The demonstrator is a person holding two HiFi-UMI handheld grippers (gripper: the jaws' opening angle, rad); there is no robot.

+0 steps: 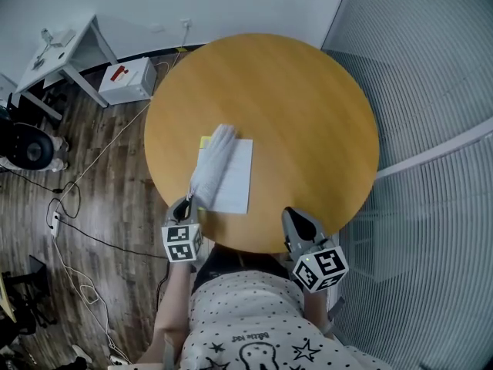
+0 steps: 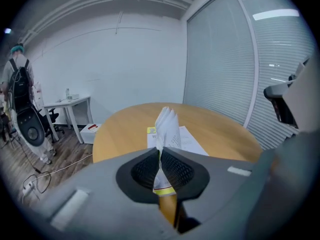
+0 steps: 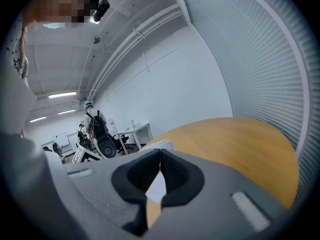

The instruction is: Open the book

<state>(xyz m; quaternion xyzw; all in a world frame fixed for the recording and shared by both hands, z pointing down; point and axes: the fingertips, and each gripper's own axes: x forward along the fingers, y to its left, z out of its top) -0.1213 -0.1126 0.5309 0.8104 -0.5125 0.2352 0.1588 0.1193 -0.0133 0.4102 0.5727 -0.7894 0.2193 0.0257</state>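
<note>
The book (image 1: pixel 236 179) lies on the round wooden table (image 1: pixel 308 106), white page up, with a yellow cover edge (image 2: pixel 151 130) showing at its far left. My left gripper (image 1: pixel 185 206) is shut on a sheaf of its pages (image 1: pixel 212 163), which it holds lifted and fanned above the book. In the left gripper view the pages (image 2: pixel 167 125) rise from between the pads of my left gripper (image 2: pixel 160 171). By the table's near edge my right gripper (image 1: pixel 296 220) is shut on nothing. The right gripper view shows my right gripper (image 3: pixel 160 156) with the book (image 3: pixel 162 145) just beyond it.
A white desk (image 1: pixel 62 56) and a white box (image 1: pixel 127 79) stand on the wooden floor at the far left. Cables (image 1: pixel 77 199) trail beside the table. A slatted wall (image 1: pixel 431 91) runs close along the right. A person (image 2: pixel 20 84) stands far off.
</note>
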